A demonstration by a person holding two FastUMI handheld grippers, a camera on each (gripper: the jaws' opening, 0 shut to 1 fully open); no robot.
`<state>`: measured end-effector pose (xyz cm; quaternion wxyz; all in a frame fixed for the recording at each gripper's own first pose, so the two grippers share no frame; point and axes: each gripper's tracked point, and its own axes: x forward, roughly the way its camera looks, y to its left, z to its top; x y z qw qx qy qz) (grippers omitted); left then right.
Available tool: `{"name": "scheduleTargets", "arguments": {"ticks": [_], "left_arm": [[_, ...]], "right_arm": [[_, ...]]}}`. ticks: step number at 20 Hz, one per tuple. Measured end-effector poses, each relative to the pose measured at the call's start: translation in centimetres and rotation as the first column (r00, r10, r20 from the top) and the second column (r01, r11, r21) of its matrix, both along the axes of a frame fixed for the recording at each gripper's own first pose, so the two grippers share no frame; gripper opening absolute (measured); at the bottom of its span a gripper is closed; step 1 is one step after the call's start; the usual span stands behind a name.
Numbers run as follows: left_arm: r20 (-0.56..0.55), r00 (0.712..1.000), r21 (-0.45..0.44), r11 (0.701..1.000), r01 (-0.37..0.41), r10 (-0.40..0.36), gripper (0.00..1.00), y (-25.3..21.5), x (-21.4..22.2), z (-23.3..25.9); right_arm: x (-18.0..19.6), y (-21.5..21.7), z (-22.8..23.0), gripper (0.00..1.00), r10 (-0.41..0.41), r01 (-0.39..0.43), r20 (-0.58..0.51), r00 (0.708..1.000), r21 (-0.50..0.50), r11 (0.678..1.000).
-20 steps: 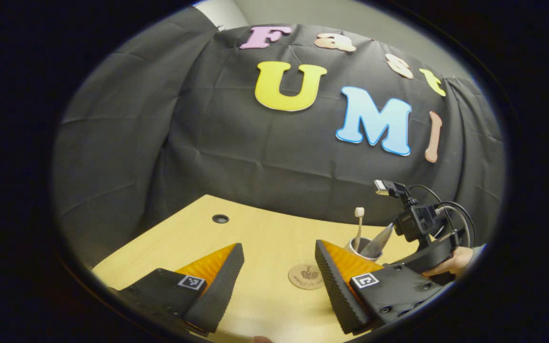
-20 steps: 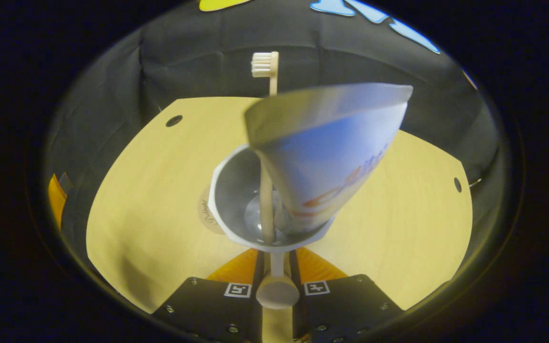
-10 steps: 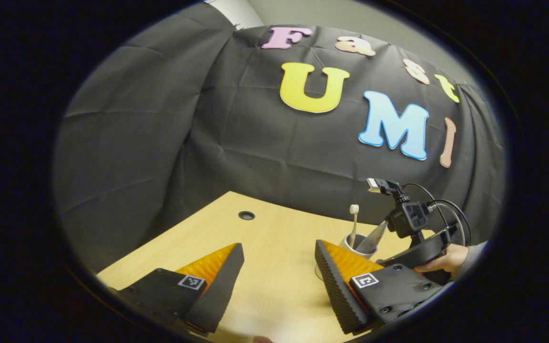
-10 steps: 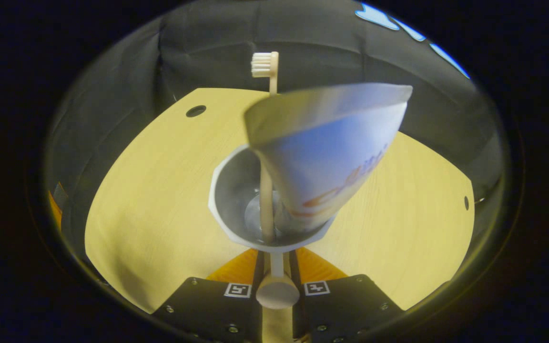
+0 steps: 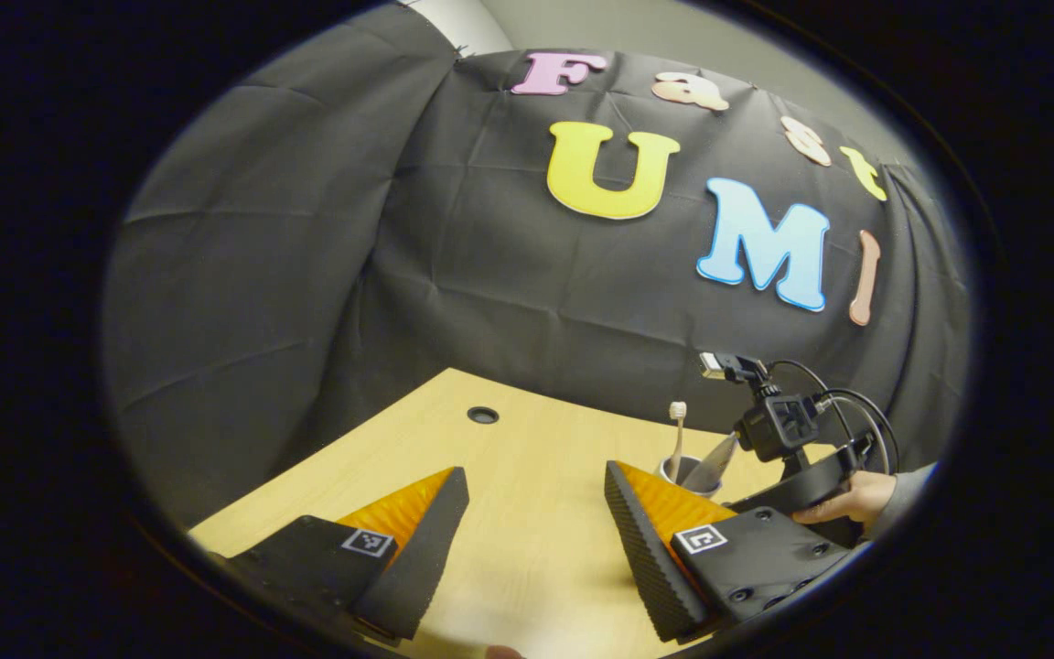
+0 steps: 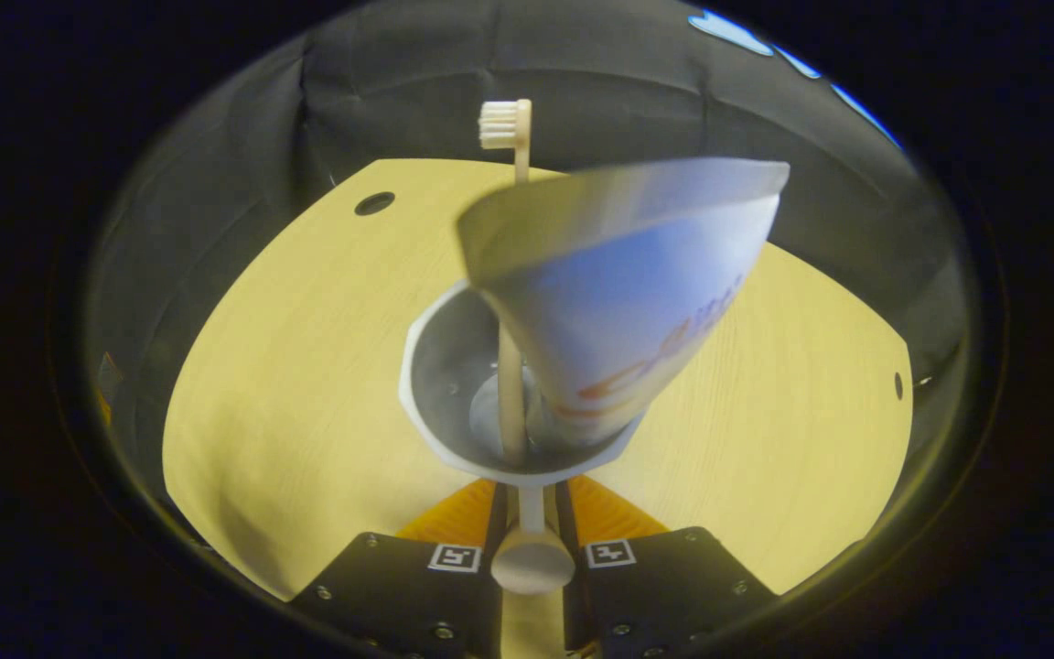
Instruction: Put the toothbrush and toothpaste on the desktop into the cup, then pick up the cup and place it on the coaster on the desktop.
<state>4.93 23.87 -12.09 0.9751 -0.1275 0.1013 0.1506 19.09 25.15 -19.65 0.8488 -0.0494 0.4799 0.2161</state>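
A white cup (image 6: pixel 417 403) holds a beige toothbrush (image 6: pixel 513 384) standing upright and a blue-white toothpaste tube (image 6: pixel 628 302) leaning right. My right gripper (image 6: pixel 532 499) is shut on the cup's beige handle (image 6: pixel 532 560), with the desk under the cup. I cannot tell whether the cup rests on the desk. In the left gripper view the cup (image 5: pixel 673 471) stands far right, partly behind my finger, with the right gripper (image 5: pixel 788 485) and a hand (image 5: pixel 847 502) beside it. My left gripper (image 5: pixel 536 474) hangs open over the desk, nothing between its fingers.
The light wooden desk (image 6: pixel 289 366) has a round cable hole at the far left (image 6: pixel 373 202) and a smaller hole (image 6: pixel 897 385) at the right edge. Black cloth walls close in behind the desk. Cables loop from the right gripper's camera mount (image 5: pixel 856 416).
The right gripper carried the cup leftward; the coaster seen beside and under it a second ago is now out of sight. The left gripper stayed open while its view swung left.
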Motion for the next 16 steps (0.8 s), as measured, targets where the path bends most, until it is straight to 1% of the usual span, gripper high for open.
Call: {"name": "scheduleTargets", "arguments": {"ticks": [1,4,6,7,13,16], "left_arm": [[0.0,1.0,0.002,1.0,0.002,-0.002,0.95,-0.1,0.0,0.0],[0.001,1.0,0.007,1.0,0.008,-0.008,0.95,-0.3,0.1,0.3],[0.003,1.0,0.008,1.0,0.011,-0.011,0.95,-0.4,0.1,0.4],[0.004,1.0,0.01,1.0,0.013,-0.013,0.96,-0.5,0.1,0.5],[0.008,0.999,0.046,0.998,0.044,-0.044,0.96,-2.0,0.5,1.7],[0.011,0.998,0.075,0.995,0.068,-0.069,0.95,-3.5,0.8,2.7]], "right_arm": [[0.0,-0.1,0.0,0.28,0.002,-0.002,0.004,1.0,-0.003,1.0],[-0.4,-0.4,0.5,0.28,0.007,-0.006,0.021,1.0,-0.017,1.0],[-0.4,-0.6,0.8,0.38,0.008,-0.008,0.031,0.999,-0.015,1.0],[-0.5,-0.7,1.1,0.36,0.006,-0.006,0.039,0.999,-0.012,1.0],[-1.5,-1.5,2.7,0.36,0.012,-0.014,0.105,0.994,0.02,1.0],[-2.3,-2.2,4.3,0.36,0.006,-0.014,0.134,0.991,0.059,0.998]]}}
